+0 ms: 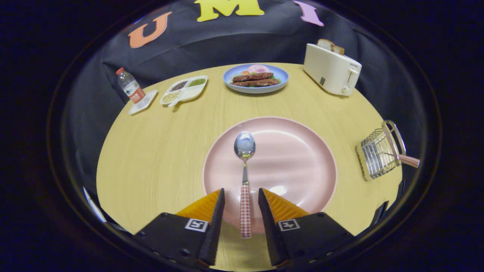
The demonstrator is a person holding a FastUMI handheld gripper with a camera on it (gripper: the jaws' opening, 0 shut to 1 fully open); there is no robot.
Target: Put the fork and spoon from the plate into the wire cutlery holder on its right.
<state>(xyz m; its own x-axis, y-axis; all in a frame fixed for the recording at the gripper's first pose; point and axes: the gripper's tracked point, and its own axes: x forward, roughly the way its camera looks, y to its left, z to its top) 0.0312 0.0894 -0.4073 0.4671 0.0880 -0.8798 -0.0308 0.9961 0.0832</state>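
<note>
One spoon lies on the one pink plate, bowl up toward the worktop's far edge, its checked handle running back over the plate's near rim and out onto the worktop close to the near edge; the tool is released, its two fingers spread with the spoon's handle between them, neither finger touching it as far as can be seen; one wire cutlery holder stands at the worktop's right edge, well apart from the plate, and one checked handle pokes out of it past that edge, though whether this is the fork cannot be told; bare worktop lies between the plate and the holder, and a wider bare stretch runs from the plate to the left edge; along the far edge stand one blue plate of food in the middle, one toaster with bread in it toward the far right, one divided tray of grains and one water bottle on a small white tray toward the far left.
</note>
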